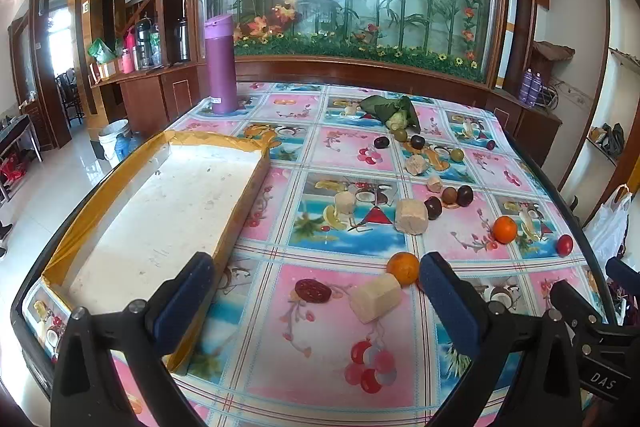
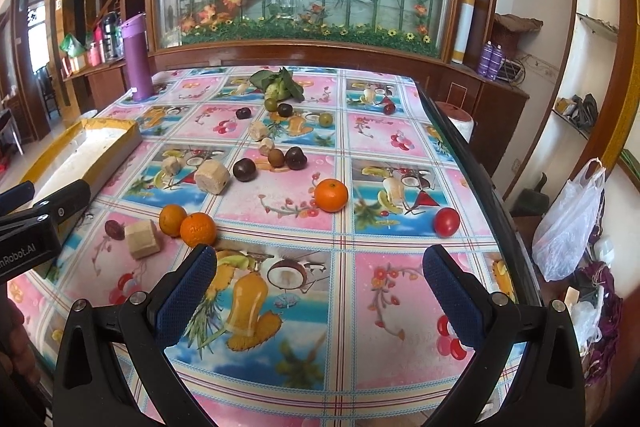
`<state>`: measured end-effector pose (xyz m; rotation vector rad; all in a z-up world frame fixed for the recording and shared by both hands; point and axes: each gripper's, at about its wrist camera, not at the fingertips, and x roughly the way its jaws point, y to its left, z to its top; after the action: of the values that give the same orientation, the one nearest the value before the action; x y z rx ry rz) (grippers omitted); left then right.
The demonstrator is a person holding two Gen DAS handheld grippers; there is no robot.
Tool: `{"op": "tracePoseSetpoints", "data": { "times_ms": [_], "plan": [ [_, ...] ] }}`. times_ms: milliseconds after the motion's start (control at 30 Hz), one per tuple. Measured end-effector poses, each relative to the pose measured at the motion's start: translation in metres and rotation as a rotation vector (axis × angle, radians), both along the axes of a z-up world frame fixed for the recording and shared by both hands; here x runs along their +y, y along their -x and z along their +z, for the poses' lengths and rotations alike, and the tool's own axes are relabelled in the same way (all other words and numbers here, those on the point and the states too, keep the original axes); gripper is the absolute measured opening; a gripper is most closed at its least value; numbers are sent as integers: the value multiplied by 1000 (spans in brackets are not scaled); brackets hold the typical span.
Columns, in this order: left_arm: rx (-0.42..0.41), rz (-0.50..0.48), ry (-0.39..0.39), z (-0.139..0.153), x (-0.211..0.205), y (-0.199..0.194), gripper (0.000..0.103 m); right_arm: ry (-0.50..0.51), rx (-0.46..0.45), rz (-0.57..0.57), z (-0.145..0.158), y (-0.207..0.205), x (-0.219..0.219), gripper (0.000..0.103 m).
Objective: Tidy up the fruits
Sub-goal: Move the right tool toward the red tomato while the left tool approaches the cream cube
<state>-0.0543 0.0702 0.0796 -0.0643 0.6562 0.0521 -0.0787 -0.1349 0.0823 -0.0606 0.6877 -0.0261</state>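
Tray (image 1: 152, 211) — empty, at counter's left edge. Left gripper (image 1: 316, 291) — jaws spread, nothing held, pale block (image 1: 375, 297) and orange (image 1: 403, 268) just right of tray, ahead between them. Right gripper (image 2: 320, 279) — jaws spread, empty; fruits farther off, so left is judged nearer.

Fruit count on the tabletop

Three oranges (image 2: 331, 195), five pale cut chunks (image 2: 213, 176), one red tomato (image 2: 447, 221), two green round fruits (image 2: 326, 119), one purple flask (image 2: 137, 57), one tray (image 1: 160, 219) at the left edge.
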Motion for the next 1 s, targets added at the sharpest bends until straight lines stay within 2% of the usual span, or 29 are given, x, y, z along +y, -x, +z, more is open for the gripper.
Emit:
{"op": "tracePoseSetpoints", "data": {
  "times_ms": [1000],
  "plan": [
    [23, -1, -14, -8, -4, -7, 103, -9, 24, 4, -4, -2, -3, 103]
  ]
}}
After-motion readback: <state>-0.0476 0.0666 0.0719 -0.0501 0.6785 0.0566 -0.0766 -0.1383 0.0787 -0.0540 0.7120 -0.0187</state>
